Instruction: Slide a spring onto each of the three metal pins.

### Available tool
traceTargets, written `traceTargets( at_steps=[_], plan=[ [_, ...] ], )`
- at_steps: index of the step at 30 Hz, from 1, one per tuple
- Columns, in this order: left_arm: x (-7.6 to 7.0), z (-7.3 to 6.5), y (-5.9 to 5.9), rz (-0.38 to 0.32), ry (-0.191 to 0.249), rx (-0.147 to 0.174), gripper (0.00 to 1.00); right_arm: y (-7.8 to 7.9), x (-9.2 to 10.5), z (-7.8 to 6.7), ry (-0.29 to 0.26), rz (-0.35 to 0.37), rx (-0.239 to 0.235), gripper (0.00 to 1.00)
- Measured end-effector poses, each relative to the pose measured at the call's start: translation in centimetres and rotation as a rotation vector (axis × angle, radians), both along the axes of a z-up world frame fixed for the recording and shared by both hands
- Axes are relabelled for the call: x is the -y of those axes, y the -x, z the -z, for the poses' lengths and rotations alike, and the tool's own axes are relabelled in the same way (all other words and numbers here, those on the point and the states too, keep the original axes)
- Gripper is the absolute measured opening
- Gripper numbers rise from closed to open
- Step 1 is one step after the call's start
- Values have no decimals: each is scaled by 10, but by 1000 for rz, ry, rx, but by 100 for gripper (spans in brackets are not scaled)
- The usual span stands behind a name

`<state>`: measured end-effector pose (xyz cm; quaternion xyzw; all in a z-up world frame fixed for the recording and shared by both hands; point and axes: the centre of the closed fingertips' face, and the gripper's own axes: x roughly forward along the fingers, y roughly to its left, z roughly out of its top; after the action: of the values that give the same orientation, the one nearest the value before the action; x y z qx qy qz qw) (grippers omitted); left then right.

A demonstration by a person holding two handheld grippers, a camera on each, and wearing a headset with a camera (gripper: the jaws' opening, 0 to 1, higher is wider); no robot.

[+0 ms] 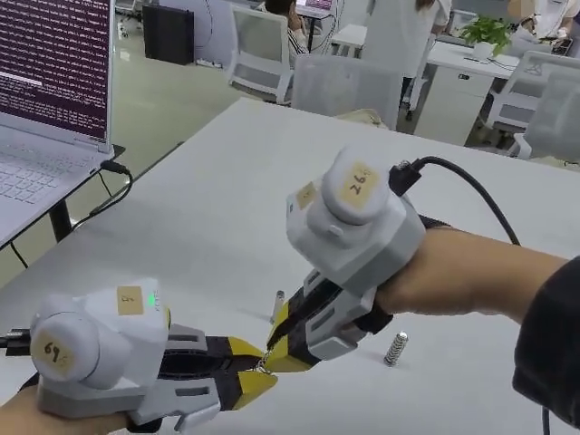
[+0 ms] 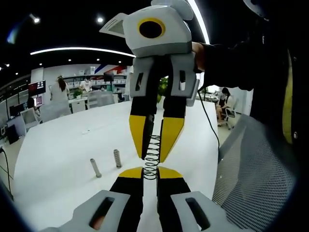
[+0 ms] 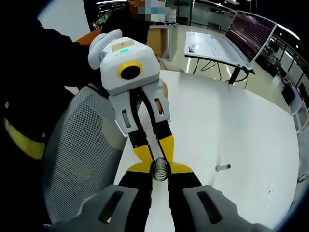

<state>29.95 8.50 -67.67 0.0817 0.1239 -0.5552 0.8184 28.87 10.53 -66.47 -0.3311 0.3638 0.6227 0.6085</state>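
The left gripper (image 2: pixel 150 171) and the right gripper (image 3: pixel 161 168) are meeting tip to tip over the bench (image 1: pixel 227 181), toward its near edge. Both are pinching one spring (image 2: pixel 152 150). The left jaws are sitting almost closed on one end of the coil. The right jaws are clamping narrowly on the other end, so the spring is running between both pairs. A bare pin (image 1: pixel 278 304) is standing just beyond the tips, toward the far edge. A pin wearing a spring (image 1: pixel 396 348) is standing near it, toward the right edge.
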Motion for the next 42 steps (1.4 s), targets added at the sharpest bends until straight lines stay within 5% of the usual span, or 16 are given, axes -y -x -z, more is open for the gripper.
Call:
traceTargets(
  at_steps=[16,42],
  plan=[
    [1,-4,-1,-6,38,-8,2,-1,-1,1,7,-9,-7,8],
    [5,-5,-4,-2,29,19,3,-3,0,3,132,-50,-1,8]
  ],
)
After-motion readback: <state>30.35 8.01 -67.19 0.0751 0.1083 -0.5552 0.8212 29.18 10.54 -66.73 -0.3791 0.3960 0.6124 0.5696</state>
